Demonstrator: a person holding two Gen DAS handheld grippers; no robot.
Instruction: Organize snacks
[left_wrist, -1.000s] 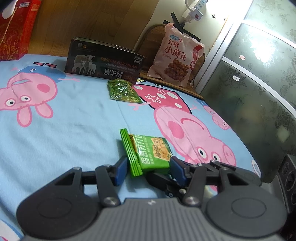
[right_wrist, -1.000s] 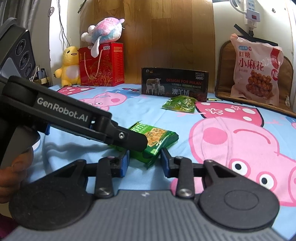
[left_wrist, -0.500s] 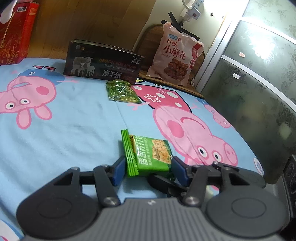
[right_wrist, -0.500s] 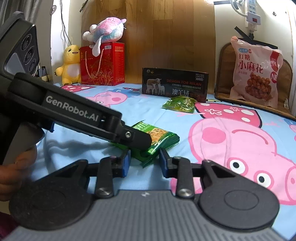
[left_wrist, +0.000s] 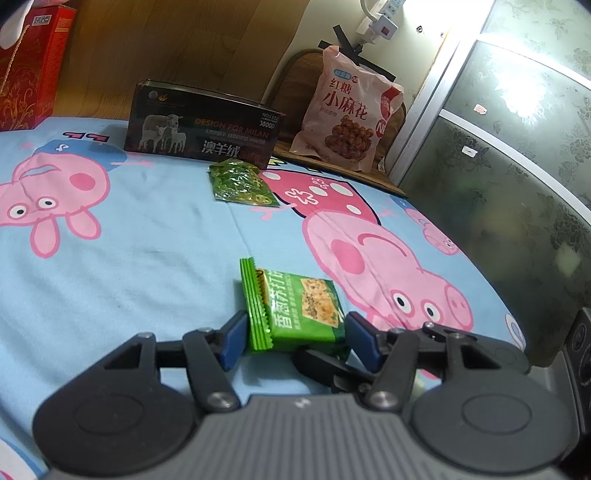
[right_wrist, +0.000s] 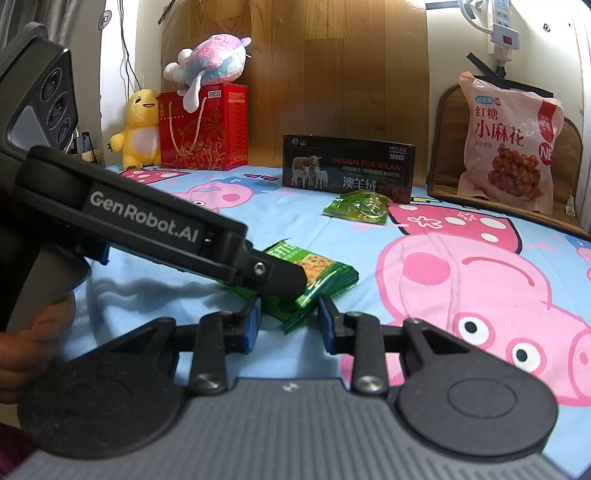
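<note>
Green cracker packet (left_wrist: 295, 310) lies flat on the blue pig-print sheet (left_wrist: 110, 258), near the cameras, between the fingers of both grippers. Against a second ago, the left gripper (left_wrist: 295, 338) has just been opening: its blue pads now stand wider, the left pad right at the packet's crimped edge and the right pad just clear of its other side, so no clamp. The right gripper (right_wrist: 286, 321) has eased slightly narrower than a second ago; its jaws are apart, with the packet's near corner between the pads, neither pad visibly pressing. The packet sits about where it was, and neither hand has shifted noticeably.

Packet look: bright green foil, zigzag crimped end, yellow lettering, cracker photo on the front. In the right view the left gripper's black finger crosses over its near-left part.

Farther back lie a small crinkly green pouch (left_wrist: 240, 182), a dark box (left_wrist: 201, 125) with sheep on it, and a pink snack bag (left_wrist: 349, 110) propped at far right. A red gift box (right_wrist: 203, 127) stands far left.
</note>
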